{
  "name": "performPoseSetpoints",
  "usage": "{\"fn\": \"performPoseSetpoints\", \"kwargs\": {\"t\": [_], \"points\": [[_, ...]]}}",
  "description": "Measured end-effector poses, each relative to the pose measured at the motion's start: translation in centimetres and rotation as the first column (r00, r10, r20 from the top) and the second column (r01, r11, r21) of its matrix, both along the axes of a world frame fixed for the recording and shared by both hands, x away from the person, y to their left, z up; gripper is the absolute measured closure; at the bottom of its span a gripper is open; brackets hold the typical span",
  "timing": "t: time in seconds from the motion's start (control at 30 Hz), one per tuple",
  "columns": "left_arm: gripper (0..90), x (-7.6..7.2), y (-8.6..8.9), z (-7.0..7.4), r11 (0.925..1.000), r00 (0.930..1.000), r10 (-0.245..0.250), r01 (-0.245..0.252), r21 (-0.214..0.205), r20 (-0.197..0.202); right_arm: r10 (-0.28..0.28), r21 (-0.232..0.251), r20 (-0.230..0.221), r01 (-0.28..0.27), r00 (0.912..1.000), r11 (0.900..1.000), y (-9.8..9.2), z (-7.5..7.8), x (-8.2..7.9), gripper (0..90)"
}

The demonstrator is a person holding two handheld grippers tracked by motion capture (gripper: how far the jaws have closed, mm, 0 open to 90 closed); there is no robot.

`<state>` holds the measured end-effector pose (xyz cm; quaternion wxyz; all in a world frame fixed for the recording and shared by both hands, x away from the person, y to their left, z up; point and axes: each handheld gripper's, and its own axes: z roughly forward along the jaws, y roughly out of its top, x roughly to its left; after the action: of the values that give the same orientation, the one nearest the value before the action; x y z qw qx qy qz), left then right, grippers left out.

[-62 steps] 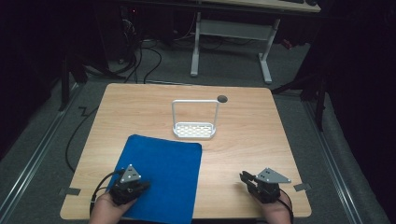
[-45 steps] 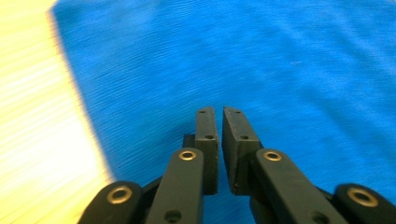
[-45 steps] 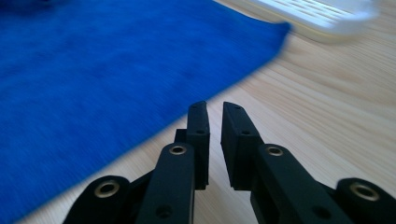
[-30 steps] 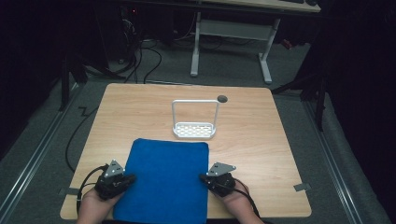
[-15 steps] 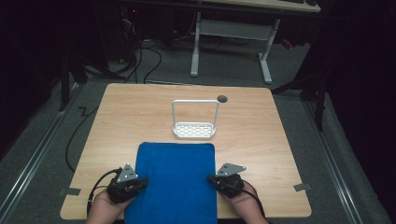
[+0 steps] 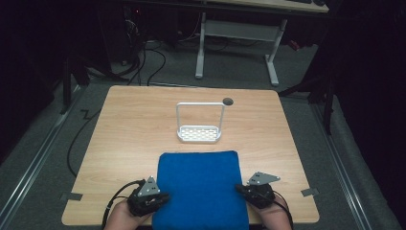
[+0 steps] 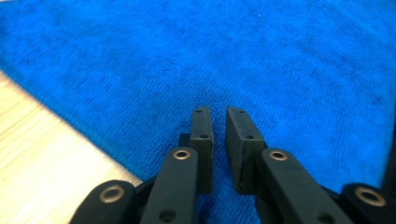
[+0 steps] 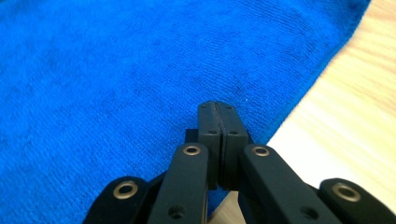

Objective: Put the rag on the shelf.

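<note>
Where fuzzy blue towel (image 6: pixel 198 187) lies square, left tool (image 7: pixel 219 122) just parting, right tool (image 8: pixel 217 117) together.

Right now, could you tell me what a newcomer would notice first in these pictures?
The bright blue towel lies flat at the near edge of the wooden table, with the left gripper and right gripper at its two sides. Behind it stands a small white rack.

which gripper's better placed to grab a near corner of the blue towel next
Probably left. The left gripper sits over the blue towel's left edge, its jaws just opening with a small gap. The right gripper is at the right edge, jaws pressed shut and empty.
</note>
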<state>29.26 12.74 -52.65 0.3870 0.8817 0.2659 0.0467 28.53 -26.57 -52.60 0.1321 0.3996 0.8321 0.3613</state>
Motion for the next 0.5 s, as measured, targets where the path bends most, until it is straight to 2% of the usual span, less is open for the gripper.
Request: {"fn": "performPoseSetpoints", "kwargs": {"t": [0.07,0.13,0.17,0.23,0.33,0.37,0.4,0.43,0.5], "points": [[80.2,0.2,0.2,0.0,0.9999,0.9998,0.009,-0.009,-0.012,-0.016,-0.015,0.027,-0.024,0.015,0.9996,0.9995,-0.6,0.0,0.0,90.0],[76.9,0.2,0.3,0.1,0.9997,0.9998,0.018,-0.018,-0.017,-0.006,-0.015,0.034,-0.030,0.016,0.9994,0.9993,-0.7,0.0,0.1,90.0],[74.7,0.3,0.7,0.2,0.9980,0.9988,0.047,-0.046,-0.042,0.014,-0.019,0.028,-0.013,0.019,0.9997,0.9994,-0.7,0.1,0.1,89.7],[70.6,0.8,1.4,0.4,0.9918,0.9949,0.097,-0.094,-0.087,0.028,-0.031,0.048,0.013,0.030,0.9994,0.9984,-0.8,0.4,0.1,88.0],[66.0,2.0,2.4,0.5,0.9732,0.9793,0.195,-0.186,-0.135,0.055,-0.068,0.078,0.034,0.065,0.9971,0.9948,-1.0,0.6,0.2,84.4],[64.6,2.0,2.4,0.5,0.9732,0.9793,0.195,-0.186,-0.135,0.055,-0.074,0.080,0.038,0.070,0.9966,0.9943,-1.1,0.6,0.3,83.4],[62.1,3.3,2.8,0.6,0.9587,0.9647,0.259,-0.250,-0.135,0.049,-0.078,0.076,0.043,0.075,0.9960,0.9943,-1.1,0.5,0.4,82.6],[60.5,3.8,2.9,0.7,0.9481,0.9559,0.290,-0.280,-0.151,0.047,-0.081,0.074,0.041,0.077,0.9959,0.9943,-1.1,0.5,0.4,82.3],[58.4,5.0,2.8,0.8,0.9346,0.9402,0.336,-0.325,-0.145,0.058,-0.076,0.072,0.049,0.072,0.9959,0.9948,-1.1,0.4,0.6,81.9]]}}
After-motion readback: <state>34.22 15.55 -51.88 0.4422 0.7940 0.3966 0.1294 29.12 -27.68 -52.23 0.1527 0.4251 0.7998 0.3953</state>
